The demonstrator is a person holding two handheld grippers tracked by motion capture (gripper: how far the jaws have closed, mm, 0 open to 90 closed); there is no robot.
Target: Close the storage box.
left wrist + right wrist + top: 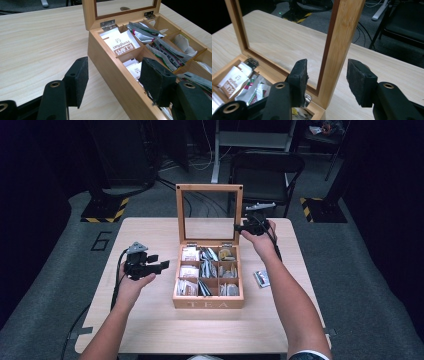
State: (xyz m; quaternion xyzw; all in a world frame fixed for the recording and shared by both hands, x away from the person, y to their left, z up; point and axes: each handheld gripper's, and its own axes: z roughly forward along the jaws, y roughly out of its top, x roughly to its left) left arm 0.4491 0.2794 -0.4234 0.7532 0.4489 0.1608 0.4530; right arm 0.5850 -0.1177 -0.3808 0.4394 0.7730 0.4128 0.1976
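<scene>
The wooden tea box (208, 302) sits at the middle of the table (150, 320), nearer the front edge, its glass-paned lid (209, 187) standing upright at the back. The right gripper (248, 226) is up at the lid's right frame post: in the right gripper view the post stands between the 2 spread jaws, one pad close against it, the other clear, so no firm pinch yet. The left gripper (161, 264) hovers just beside the box's left wall, jaws apart and straddling that wall's top edge with nothing clamped. Tea packets (121, 45) fill the compartments. One loose packet (261, 278) lies on the table right of the box.
</scene>
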